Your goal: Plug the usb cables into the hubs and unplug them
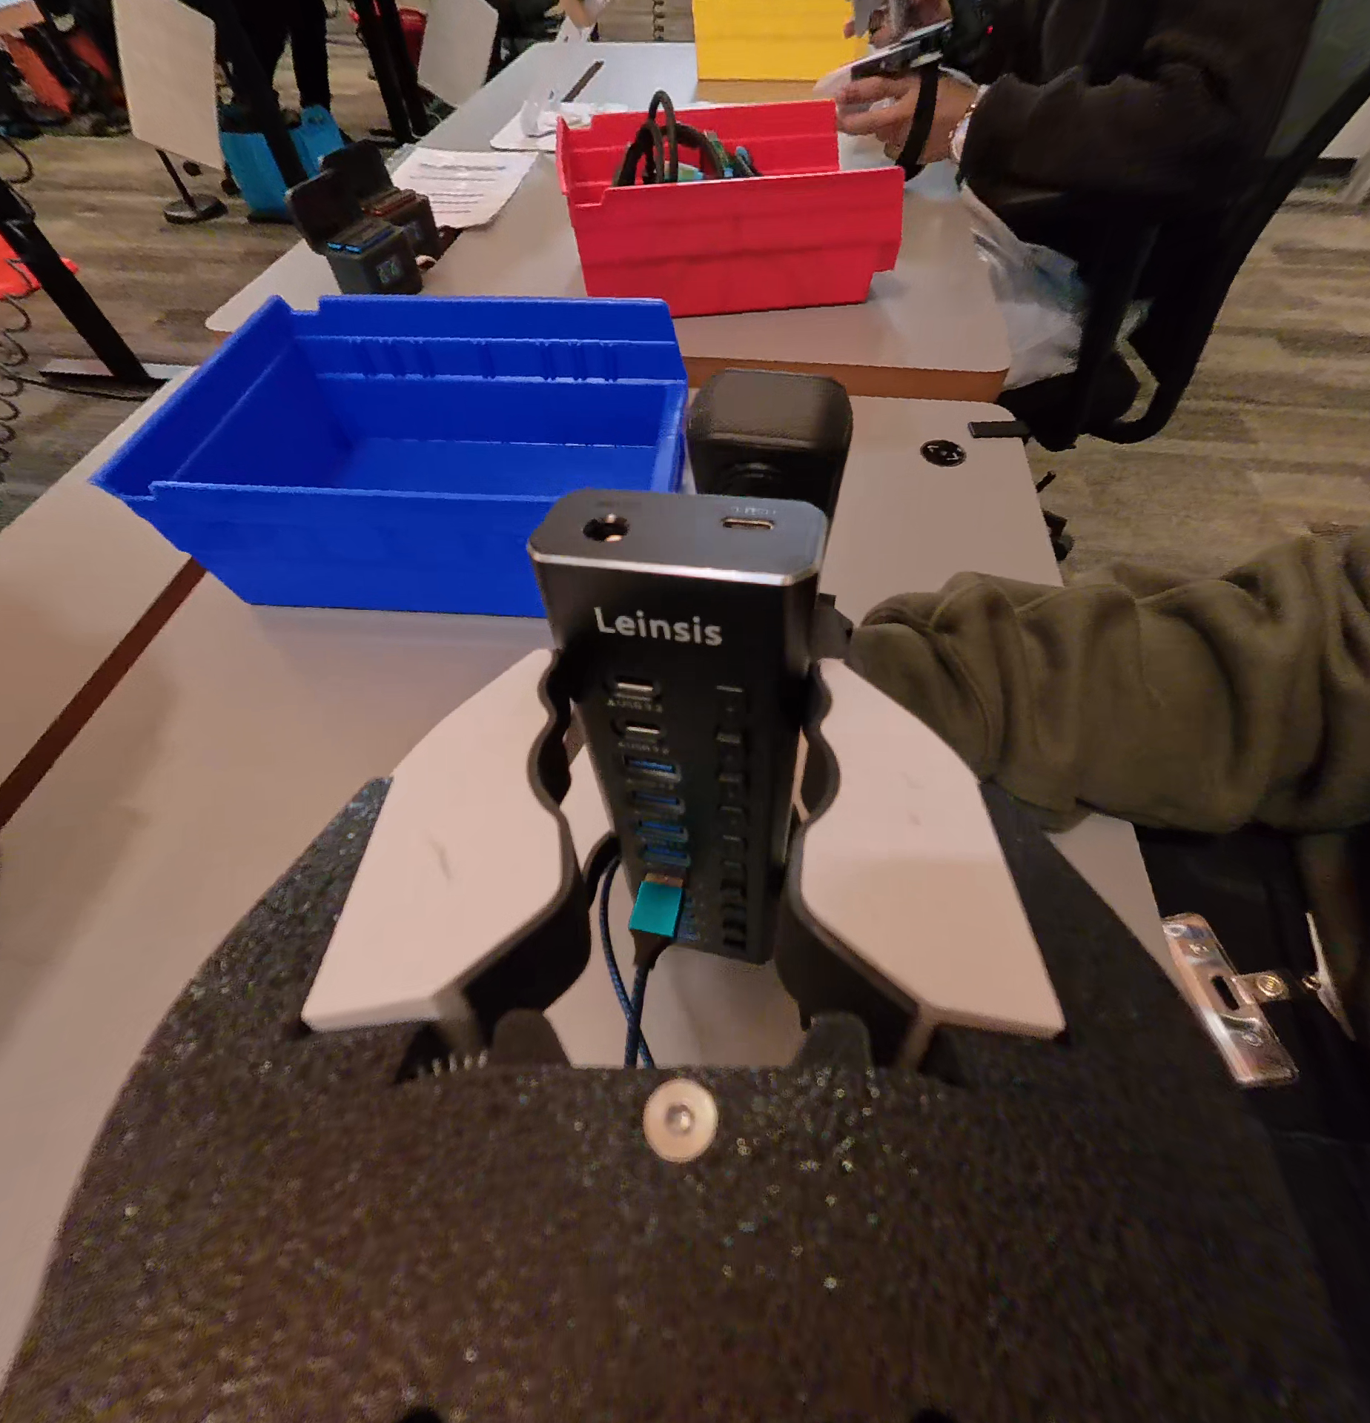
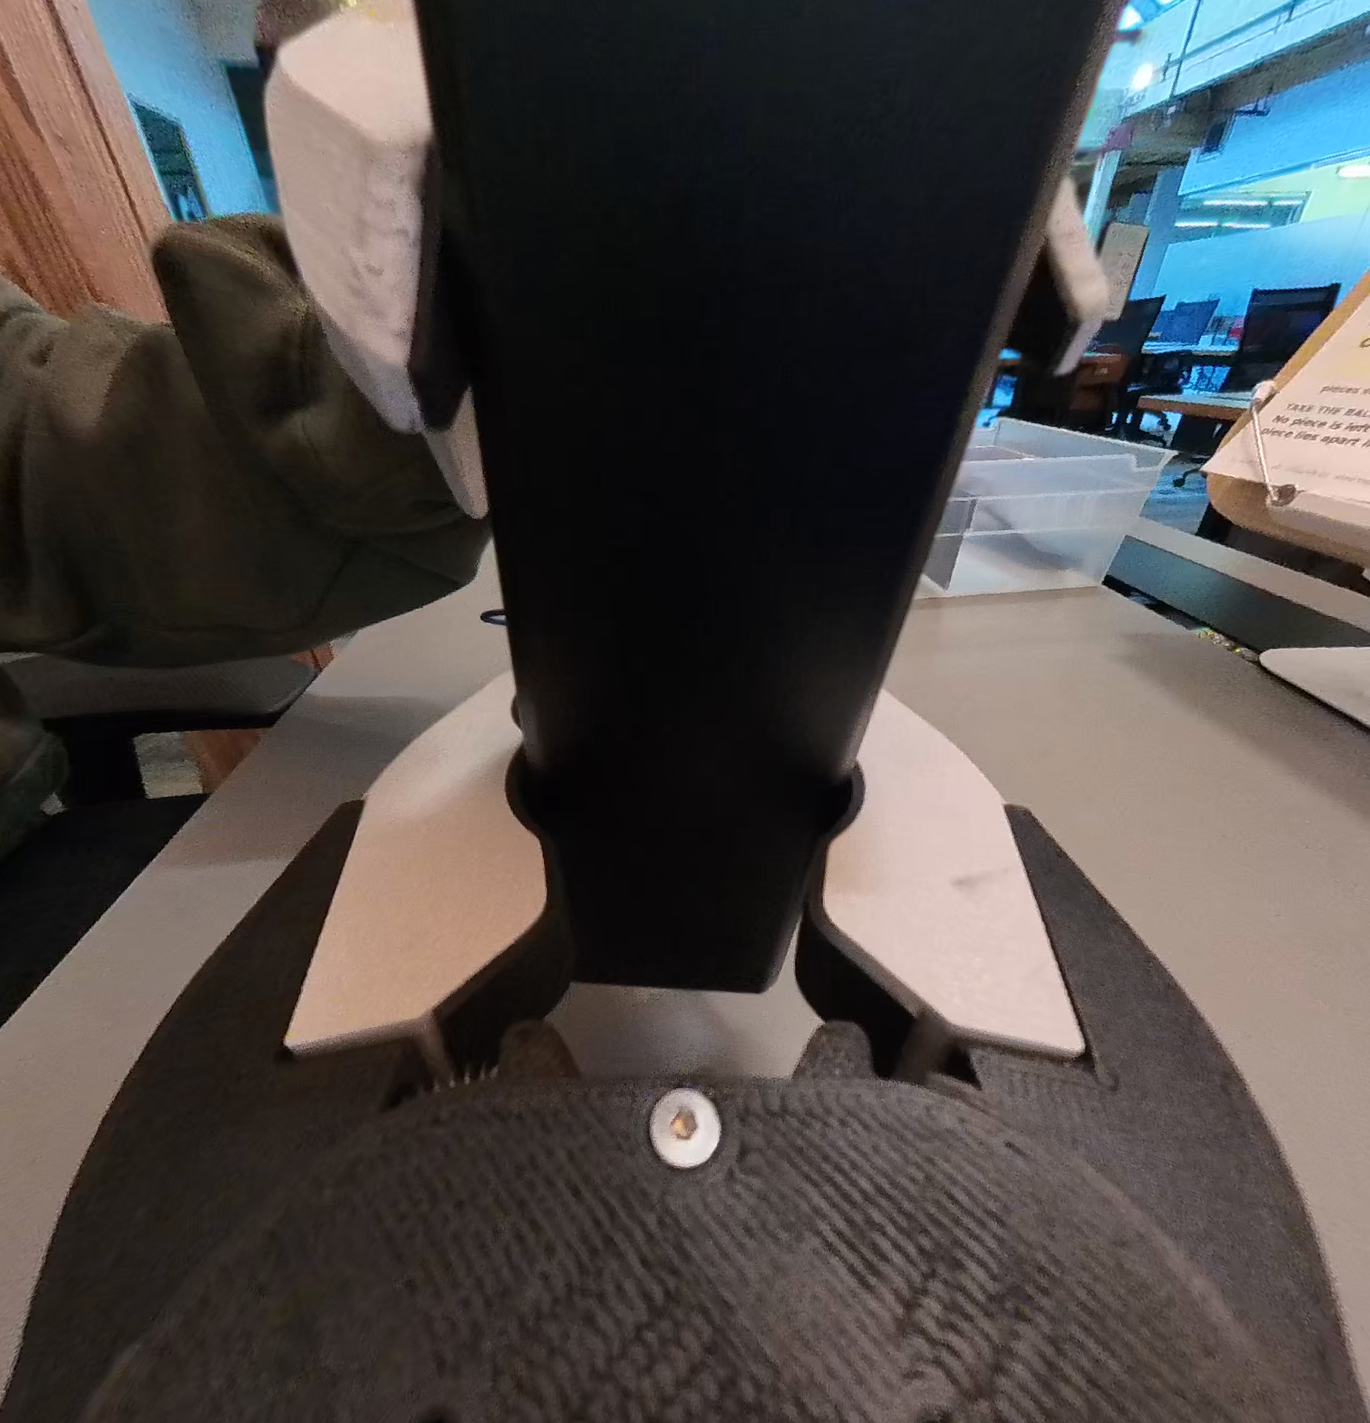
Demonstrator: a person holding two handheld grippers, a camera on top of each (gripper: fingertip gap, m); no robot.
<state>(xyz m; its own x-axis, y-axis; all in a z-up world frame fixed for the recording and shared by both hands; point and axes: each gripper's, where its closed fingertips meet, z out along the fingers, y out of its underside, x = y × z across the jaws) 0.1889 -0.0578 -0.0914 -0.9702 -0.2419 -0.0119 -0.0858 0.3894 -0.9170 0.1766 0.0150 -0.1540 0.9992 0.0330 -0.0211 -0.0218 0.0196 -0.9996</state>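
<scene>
left wrist view: the left hand-held gripper [image 1: 678, 739] pinches a black usb hub [image 1: 682, 693] by its two long sides, port face toward the camera, held above the desk [image 1: 166, 808]. one teal usb plug [image 1: 656, 909] on a blue braided cable [image 1: 624, 993] sits in a near port; the other ports look empty, so i judge one cable is in and unplugging is still left. far left, a blue bin [image 1: 405, 454] looks empty; farther off, a red bin [image 1: 732, 223] holds black cables and small parts.

right wrist view: the right hand-held gripper [image 2: 682, 793] pinches the same hub's plain black back [image 2: 713, 462], the left gripper's pale fingers [image 2: 358, 231] clamping it farther up. a clear tray [image 2: 1052, 500] at far right; contents unclear.
</scene>
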